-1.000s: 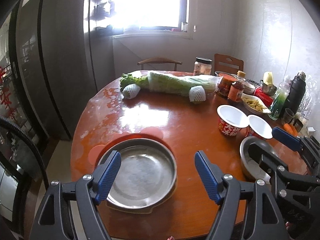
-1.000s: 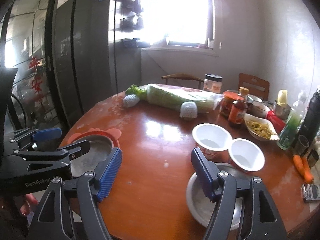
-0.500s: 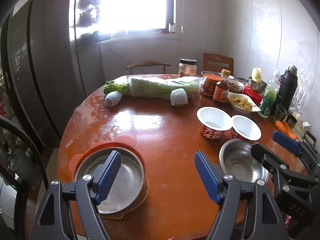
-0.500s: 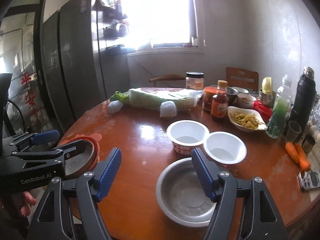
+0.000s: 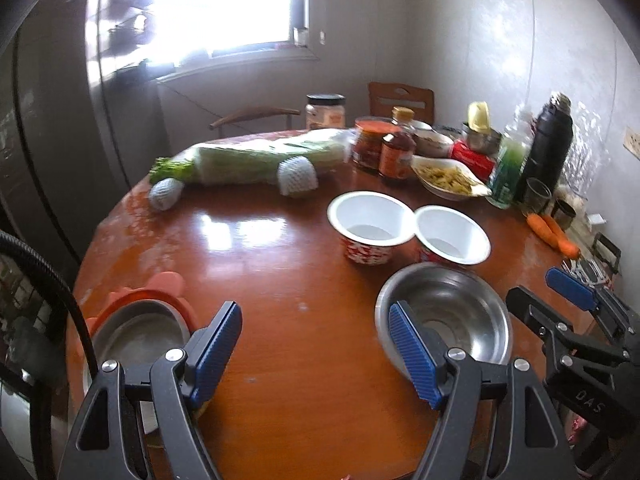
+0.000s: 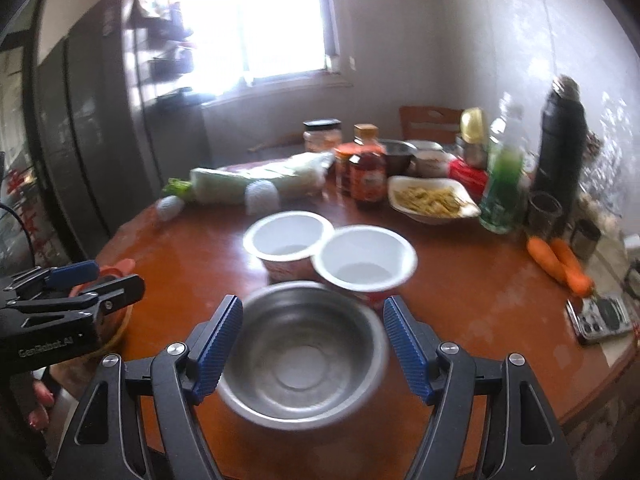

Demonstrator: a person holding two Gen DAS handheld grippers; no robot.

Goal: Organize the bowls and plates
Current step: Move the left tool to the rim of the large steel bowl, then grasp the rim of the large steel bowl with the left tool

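Observation:
A steel bowl [image 6: 302,354] sits on the round wooden table near its front edge; it also shows in the left wrist view [image 5: 452,312]. My right gripper [image 6: 312,346] is open, its blue pads on either side of the bowl, not touching. A steel plate [image 5: 138,334] lies on an orange mat [image 5: 160,286] at the table's left. My left gripper [image 5: 316,354] is open and empty over bare table between plate and bowl. Two white paper bowls [image 6: 288,240] [image 6: 366,258] stand side by side just behind the steel bowl.
Wrapped cabbage [image 5: 256,158] lies across the far side. Jars, a sauce bottle [image 6: 368,174], a dish of food [image 6: 434,200], a green bottle, a black flask [image 6: 562,136] and carrots [image 6: 558,260] crowd the right. A phone [image 6: 604,316] lies at the right edge.
Both grippers swung to the right. The steel bowl now lies between the right gripper's pads, and the plate has slid to the left edge of the left view.

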